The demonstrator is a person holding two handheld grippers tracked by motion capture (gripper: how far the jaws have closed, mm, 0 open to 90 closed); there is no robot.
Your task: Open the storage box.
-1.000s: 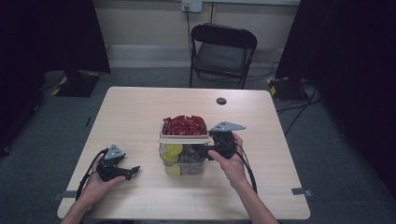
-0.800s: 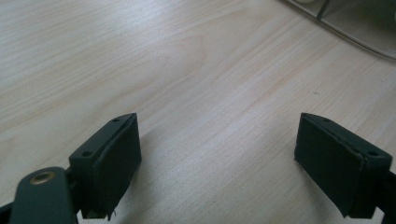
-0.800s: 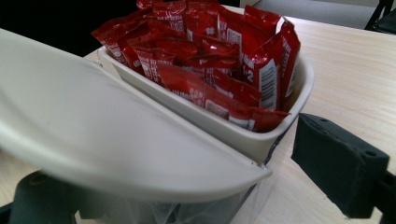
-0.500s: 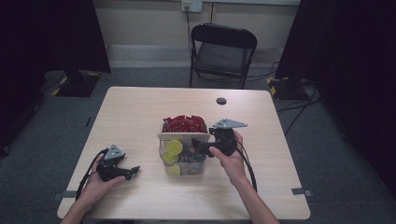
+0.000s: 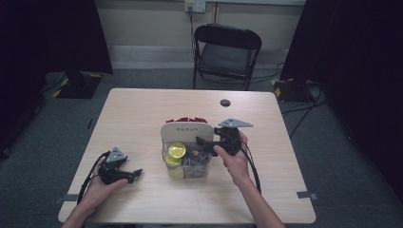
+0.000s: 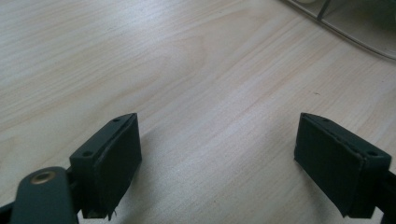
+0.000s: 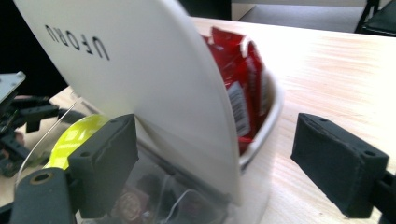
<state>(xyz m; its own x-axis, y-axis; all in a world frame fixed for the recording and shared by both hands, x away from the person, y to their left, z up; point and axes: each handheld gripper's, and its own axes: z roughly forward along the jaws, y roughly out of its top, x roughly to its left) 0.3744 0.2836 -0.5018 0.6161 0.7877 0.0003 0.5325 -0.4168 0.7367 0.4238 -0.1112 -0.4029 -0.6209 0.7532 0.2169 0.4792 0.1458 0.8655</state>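
Observation:
A clear organiser box [image 5: 186,161] stands mid-table, holding yellow-lidded cups [image 5: 177,151] and small dark items. Its white lid [image 5: 185,129] stands upright, with red packets [image 5: 183,119] just behind it. My right gripper [image 5: 204,141] is at the box's right side, open. In the right gripper view its jaws [image 7: 215,140] straddle the white lid [image 7: 154,70], with the red packets [image 7: 238,79] behind and a yellow cup [image 7: 74,137] in front. My left gripper [image 5: 135,173] rests on the table left of the box, open [image 6: 217,140] over bare wood.
The wooden table [image 5: 142,114] has a small black disc [image 5: 225,102] near its far edge. A black folding chair [image 5: 227,52] stands beyond the table. The box's clear rim [image 6: 345,37] lies ahead of the left jaws.
The white lid has swung up to stand upright, uncovering the cups and hiding most of the red packets. My right gripper shifted slightly towards the box. The left gripper stayed put.

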